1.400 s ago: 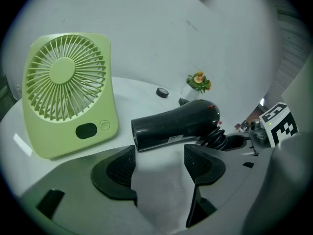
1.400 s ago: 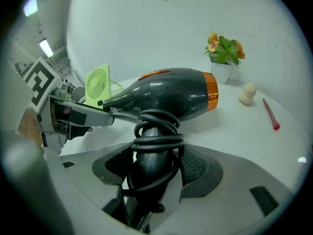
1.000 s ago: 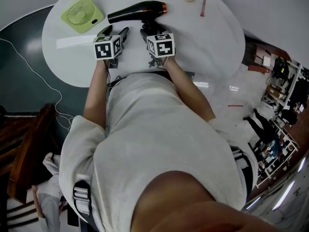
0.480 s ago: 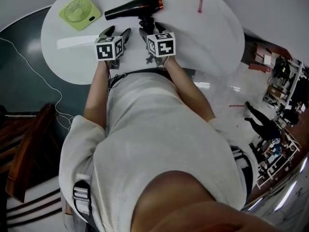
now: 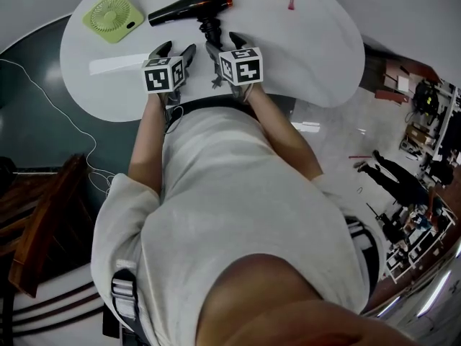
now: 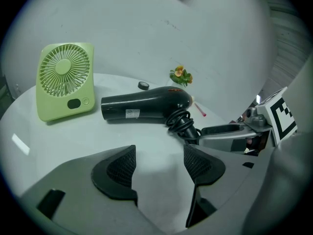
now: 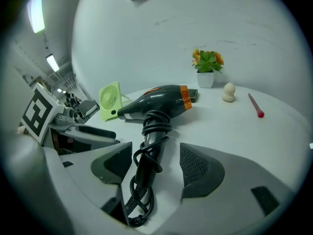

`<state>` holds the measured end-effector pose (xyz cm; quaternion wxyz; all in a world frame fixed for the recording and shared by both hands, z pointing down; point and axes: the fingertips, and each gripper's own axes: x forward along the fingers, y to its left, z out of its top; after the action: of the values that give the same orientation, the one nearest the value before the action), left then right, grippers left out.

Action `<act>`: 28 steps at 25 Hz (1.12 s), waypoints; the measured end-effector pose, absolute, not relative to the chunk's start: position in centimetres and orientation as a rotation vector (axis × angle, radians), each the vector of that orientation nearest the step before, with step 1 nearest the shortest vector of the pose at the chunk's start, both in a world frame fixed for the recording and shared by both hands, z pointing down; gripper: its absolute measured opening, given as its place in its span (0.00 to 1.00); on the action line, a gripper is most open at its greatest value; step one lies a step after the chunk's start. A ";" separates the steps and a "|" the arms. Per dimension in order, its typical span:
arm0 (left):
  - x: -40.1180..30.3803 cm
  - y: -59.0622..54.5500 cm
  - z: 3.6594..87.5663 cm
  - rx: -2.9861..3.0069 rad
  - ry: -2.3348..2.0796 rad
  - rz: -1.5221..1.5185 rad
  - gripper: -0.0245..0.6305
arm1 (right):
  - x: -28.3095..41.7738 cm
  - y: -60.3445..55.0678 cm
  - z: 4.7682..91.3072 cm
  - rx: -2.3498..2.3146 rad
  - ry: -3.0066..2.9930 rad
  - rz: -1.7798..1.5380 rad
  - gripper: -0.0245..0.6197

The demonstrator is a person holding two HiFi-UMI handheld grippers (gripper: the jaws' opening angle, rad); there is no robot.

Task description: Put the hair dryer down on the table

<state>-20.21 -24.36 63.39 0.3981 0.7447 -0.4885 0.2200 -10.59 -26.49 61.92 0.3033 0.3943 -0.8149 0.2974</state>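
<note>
Well, black orange-banded hair dryer (image 7: 159,99), cord-wrapped; left hand-held gripper (image 6: 160,164), right hand-held gripper (image 7: 156,164) spread.

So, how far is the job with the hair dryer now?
Done, as it looks: the hair dryer lies on the white table. In hand: nothing is gripped; the right tool is open, with the handle between its jaws, and the left tool is open and empty. Left: only to draw the right tool back from the handle.
</note>
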 end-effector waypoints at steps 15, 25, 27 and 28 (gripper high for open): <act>-14.4 -20.8 61.7 1.914 -1.237 0.561 0.49 | -4.8 -23.3 61.1 1.088 -2.160 0.822 0.30; -9.8 -17.8 61.3 1.939 -1.224 0.588 0.35 | -0.4 -20.6 60.7 1.102 -2.171 0.840 0.04; -8.9 -17.5 61.2 1.952 -1.222 0.595 0.28 | 0.8 -19.9 60.7 1.117 -2.164 0.831 0.04; -8.5 -17.3 61.1 1.958 -1.221 0.601 0.25 | 1.4 -19.6 60.7 1.125 -2.158 0.829 0.04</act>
<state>-8.46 -17.28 61.10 0.3696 0.7630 -0.4757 0.2344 1.40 -19.61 60.68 0.2812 0.4200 -0.8055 0.3095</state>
